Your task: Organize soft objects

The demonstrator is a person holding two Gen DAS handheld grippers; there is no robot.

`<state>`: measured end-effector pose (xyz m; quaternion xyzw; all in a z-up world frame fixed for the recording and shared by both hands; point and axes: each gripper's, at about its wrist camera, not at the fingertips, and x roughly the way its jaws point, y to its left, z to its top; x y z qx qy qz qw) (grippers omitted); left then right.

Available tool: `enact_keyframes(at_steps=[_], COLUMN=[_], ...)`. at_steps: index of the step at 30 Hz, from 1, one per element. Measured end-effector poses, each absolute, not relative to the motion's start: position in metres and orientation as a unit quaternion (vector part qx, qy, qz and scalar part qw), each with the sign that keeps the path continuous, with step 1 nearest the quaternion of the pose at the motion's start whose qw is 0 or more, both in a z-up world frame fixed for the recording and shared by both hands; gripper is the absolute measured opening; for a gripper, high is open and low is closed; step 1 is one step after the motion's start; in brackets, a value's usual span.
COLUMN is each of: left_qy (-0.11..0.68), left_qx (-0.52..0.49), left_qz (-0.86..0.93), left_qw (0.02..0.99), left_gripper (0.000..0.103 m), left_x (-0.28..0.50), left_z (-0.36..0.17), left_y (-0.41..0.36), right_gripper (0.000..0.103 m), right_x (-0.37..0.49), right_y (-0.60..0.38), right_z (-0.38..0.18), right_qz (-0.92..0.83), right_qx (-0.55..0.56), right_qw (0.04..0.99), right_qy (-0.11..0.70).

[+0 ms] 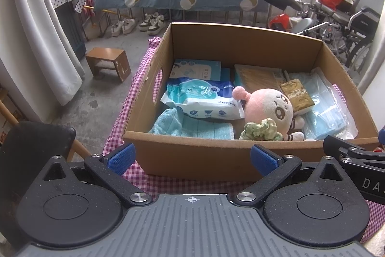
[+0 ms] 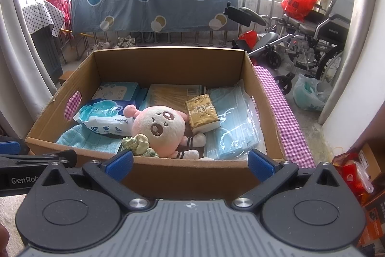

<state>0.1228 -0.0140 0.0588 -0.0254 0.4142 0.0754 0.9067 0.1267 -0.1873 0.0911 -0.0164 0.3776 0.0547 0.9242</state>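
A: Status on jaws? Both sets look spread wide, nothing held: left gripper [image 1: 191, 158] and right gripper [image 2: 190, 161] both hang just short of the cardboard box [image 1: 192, 157] near wall.

B: Agreed. Everything's inside the box: plush toy [image 2: 157, 128] mid-front, green scrunchie [image 2: 137, 143] touching its lower side, teal cloth [image 1: 192, 128] front-left, wipes pack [image 1: 204, 100] lying over the cloth.

A: Handling guess: plush is light and squashy, so pinch the round head or a leg, since the jaws will sink in. The scrunchie is limp; take it by a fold.

B: Wipes pack film probably slippery, grab an end seam. Mask bag [image 2: 231, 122] same issue.

A: View differences?

B: Right wrist shows the bench's checked cover [image 2: 286, 117] running down the box's right side, plus a person's arm at the frame edge. Left wrist shows the wooden stool [image 1: 108, 62] on the floor.
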Motion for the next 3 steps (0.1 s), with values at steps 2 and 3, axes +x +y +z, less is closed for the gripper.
enact_keyframes(at_steps=[2,3], left_qy=[0.415,0.415], left_qx=[-0.025,-0.025], left_qz=[0.076,0.076], left_qw=[0.906,0.906], left_gripper=[0.102,0.102], left_x=[0.1224,0.1227], left_z=[0.0588,0.0589], left_y=[-0.0144,-0.0148], right_gripper=[0.103,0.103], right_x=[0.1262,0.1260], right_y=[-0.1870,-0.1869], right_z=[0.0901,0.0898], right_qz=[0.055,0.054], right_qx=[-0.017,-0.018], right_qw=[0.924,0.924], right_qy=[0.378,0.378])
